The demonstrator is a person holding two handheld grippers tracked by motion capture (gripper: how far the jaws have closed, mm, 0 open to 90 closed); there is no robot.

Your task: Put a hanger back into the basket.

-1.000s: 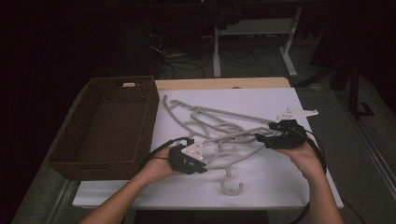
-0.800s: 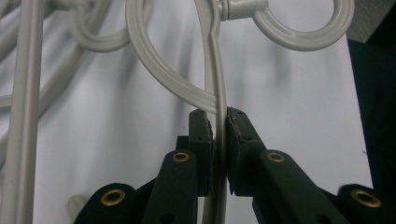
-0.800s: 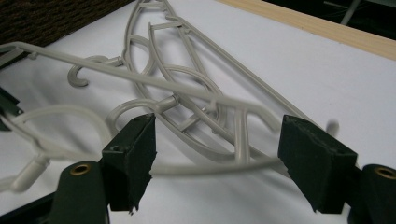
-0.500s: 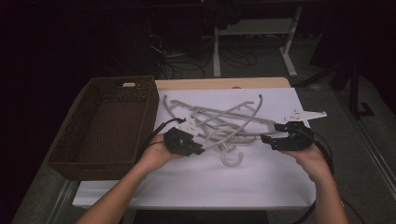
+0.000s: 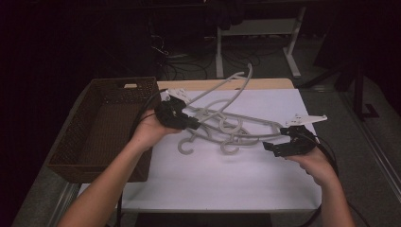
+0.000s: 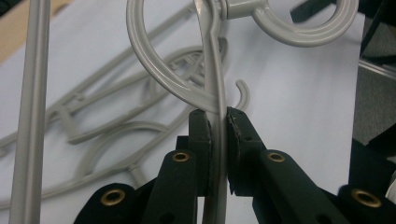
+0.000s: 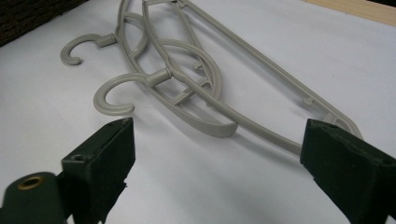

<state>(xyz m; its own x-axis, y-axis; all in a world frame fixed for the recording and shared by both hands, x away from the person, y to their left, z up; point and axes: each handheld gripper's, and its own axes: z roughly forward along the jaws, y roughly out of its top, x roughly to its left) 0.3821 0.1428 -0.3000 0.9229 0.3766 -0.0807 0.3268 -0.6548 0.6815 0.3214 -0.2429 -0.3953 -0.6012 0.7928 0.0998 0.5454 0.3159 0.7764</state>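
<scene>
Since a second ago the left gripper has lifted one slim grey plastic hanger off the white tabletop, pinching its bar; the right gripper has just spread wide, empty, beside the remaining grey hangers.

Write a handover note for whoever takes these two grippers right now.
Left gripper: shut on a grey hanger, lifted beside the wicker basket.
Right gripper: open, its jaws have just been opening, nothing between them, low over the white sheet.
Other hangers: two lie tangled on the sheet.
Done: one hanger picked up; I can see none in the basket.
Left: probably drop it in the basket, then fetch the rest.
</scene>
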